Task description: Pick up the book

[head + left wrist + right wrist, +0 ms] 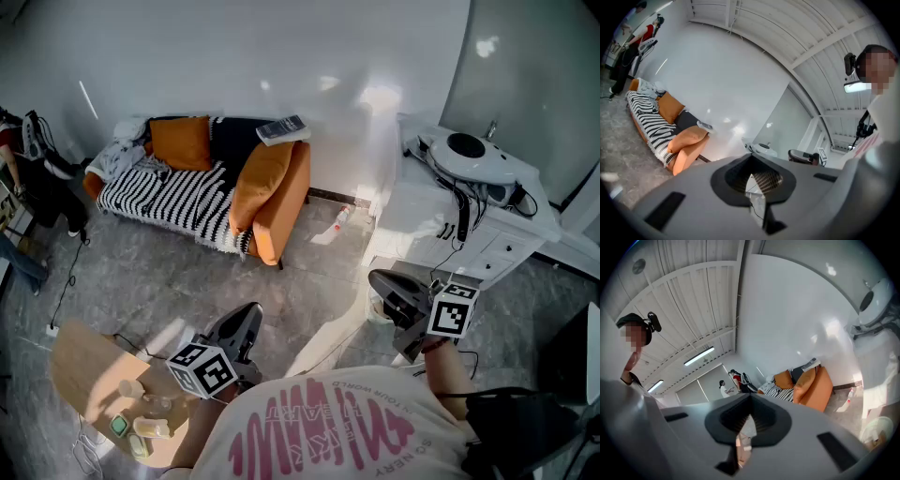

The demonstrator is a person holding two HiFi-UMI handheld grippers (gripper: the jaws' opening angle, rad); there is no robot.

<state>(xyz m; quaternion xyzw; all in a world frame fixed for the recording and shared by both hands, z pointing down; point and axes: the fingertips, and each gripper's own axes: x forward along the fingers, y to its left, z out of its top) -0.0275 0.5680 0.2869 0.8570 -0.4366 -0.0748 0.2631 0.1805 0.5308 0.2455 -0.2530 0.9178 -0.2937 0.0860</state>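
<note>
The book [283, 129] lies flat on the right armrest of the orange sofa [281, 211], against the white wall. It also shows far off in the left gripper view as a small book [705, 125] on the sofa arm, and in the right gripper view as a book [812, 364]. My left gripper [251, 316] hovers over the floor near the person's chest, shut and empty. My right gripper [382, 281] is held level at the right, also shut with nothing in it. Both are well short of the sofa.
A striped blanket [169, 197] and orange cushions [260, 178] cover the sofa. A white cabinet [469, 234] with a round device and cables stands at the right. A small wooden table [94, 380] with cups is at lower left. A bottle [341, 217] lies on the floor. People stand at far left.
</note>
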